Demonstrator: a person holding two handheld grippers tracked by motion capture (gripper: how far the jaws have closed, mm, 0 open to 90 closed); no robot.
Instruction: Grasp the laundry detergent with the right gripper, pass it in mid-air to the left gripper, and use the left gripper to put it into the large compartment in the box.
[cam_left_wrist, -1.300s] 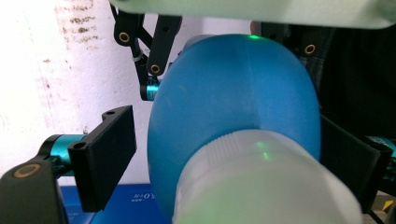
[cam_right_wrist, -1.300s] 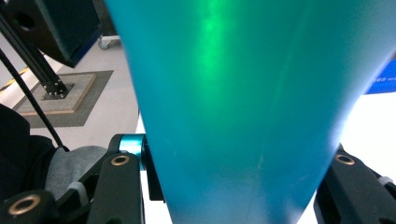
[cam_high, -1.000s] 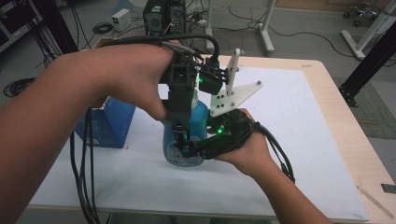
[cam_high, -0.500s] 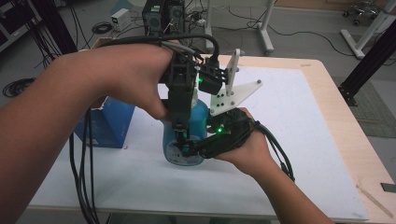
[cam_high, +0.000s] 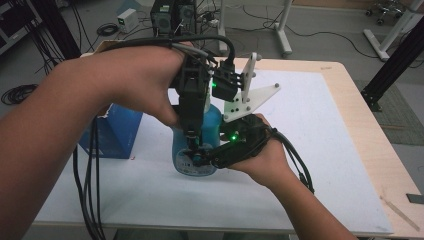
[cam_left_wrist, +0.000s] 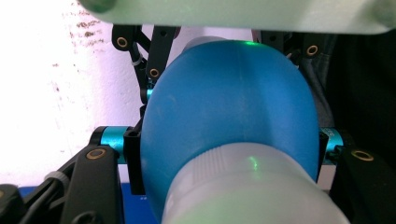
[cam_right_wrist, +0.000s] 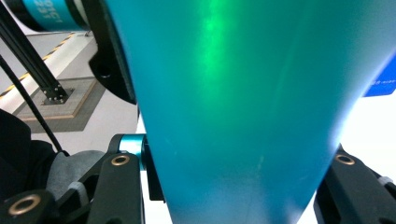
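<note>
Gripping the blue plastic bottle (cam_high: 210, 125) near its base, my right claw (cam_high: 200, 159) is clamped on the body from the side. My left claw (cam_high: 192, 142) comes down from above; its jaws have just been closing and now pinch the bottle's rounded shoulder (cam_left_wrist: 229, 102) above the whitish cap (cam_left_wrist: 247, 186). That bottle stands upright on the white bench (cam_high: 310, 150), beside a blue box (cam_high: 117, 132).

A fixed camera looks down and forward over the table (cam_high: 325, 150). Two gripper-mounted cameras sit very close against the same blue bottle (cam_left_wrist: 229, 107), also seen from above.
</note>
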